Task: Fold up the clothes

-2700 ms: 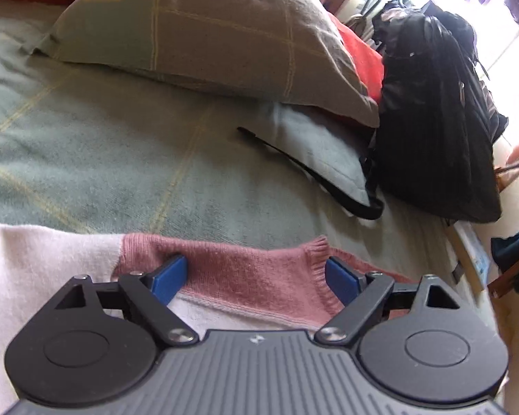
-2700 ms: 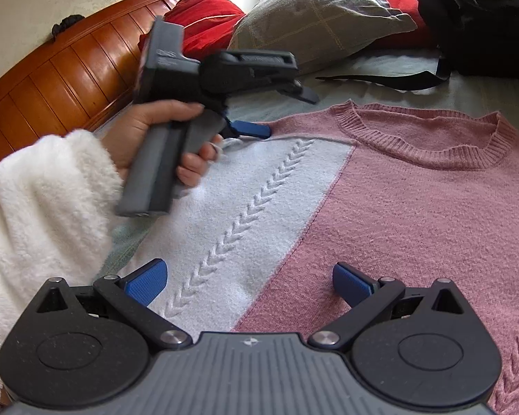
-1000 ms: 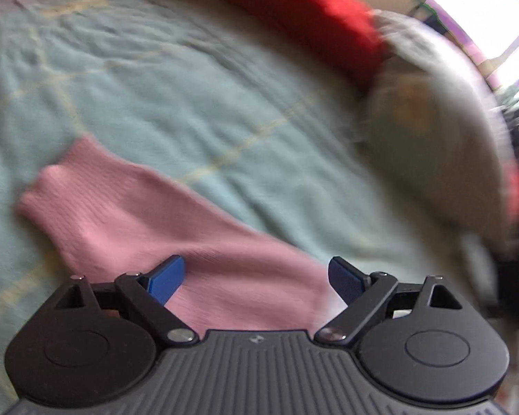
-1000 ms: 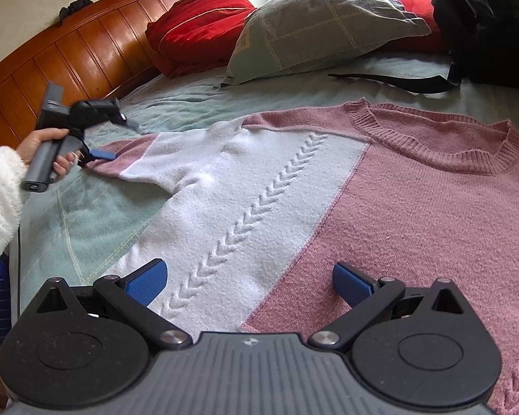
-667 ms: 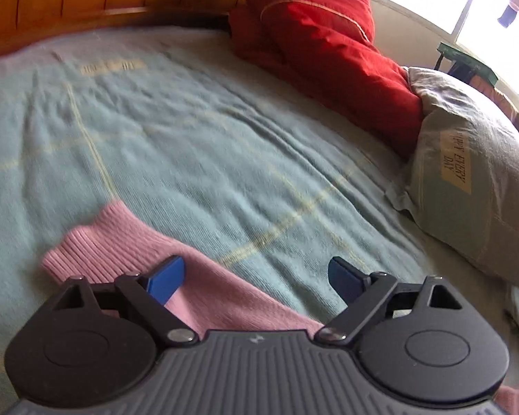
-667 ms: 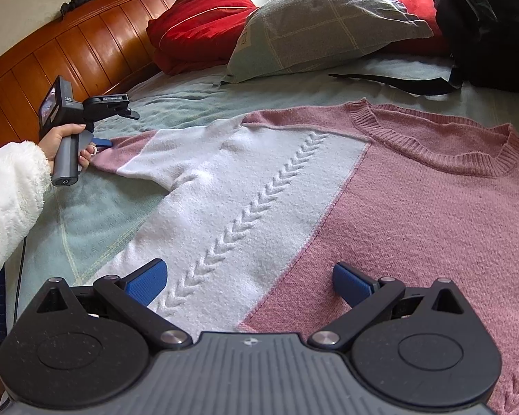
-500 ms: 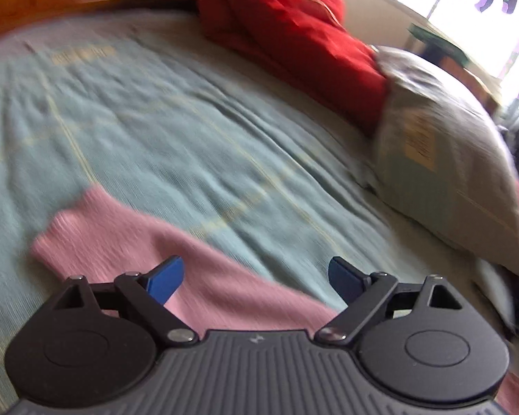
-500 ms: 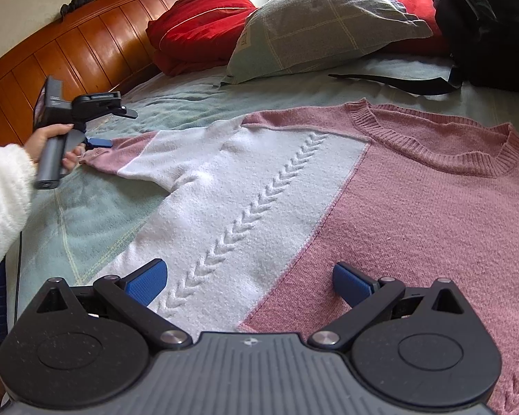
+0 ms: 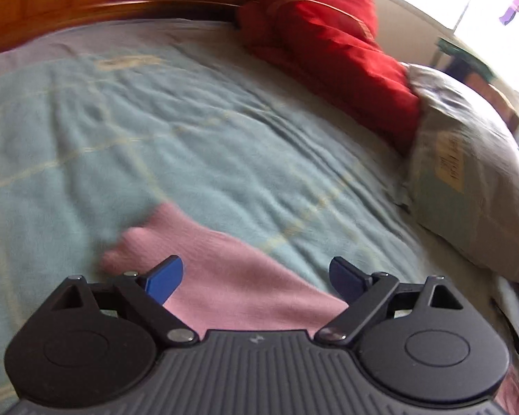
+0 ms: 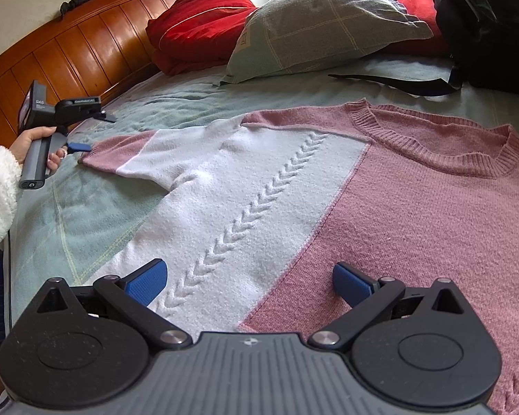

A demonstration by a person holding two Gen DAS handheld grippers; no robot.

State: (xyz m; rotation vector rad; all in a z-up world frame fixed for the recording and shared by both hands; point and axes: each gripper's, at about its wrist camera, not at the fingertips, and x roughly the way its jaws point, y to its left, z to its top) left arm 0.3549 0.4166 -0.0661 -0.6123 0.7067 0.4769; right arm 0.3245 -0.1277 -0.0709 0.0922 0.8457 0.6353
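1. On the green bedspread (image 10: 86,221), the pink-and-white sweater (image 10: 380,214) is lying flat, front up, neckline toward the pillows, one sleeve (image 10: 128,155) stretching out sideways. Nothing in it is lying doubled over.
2. It is looking like a soft, thick knit to me: light, limp, likely to sag and stretch, not slippery.
3. I am holding my right gripper (image 10: 249,283) low over the lower body panel, jaws wide apart, gripping nothing.
4. I am hovering my left gripper (image 9: 256,276) at the sleeve's cuff (image 9: 138,245), jaws apart, the pink knit lying between them; blur is hiding any contact.
5. I am judging the ribbed cuff and hem the firmest places to pinch.
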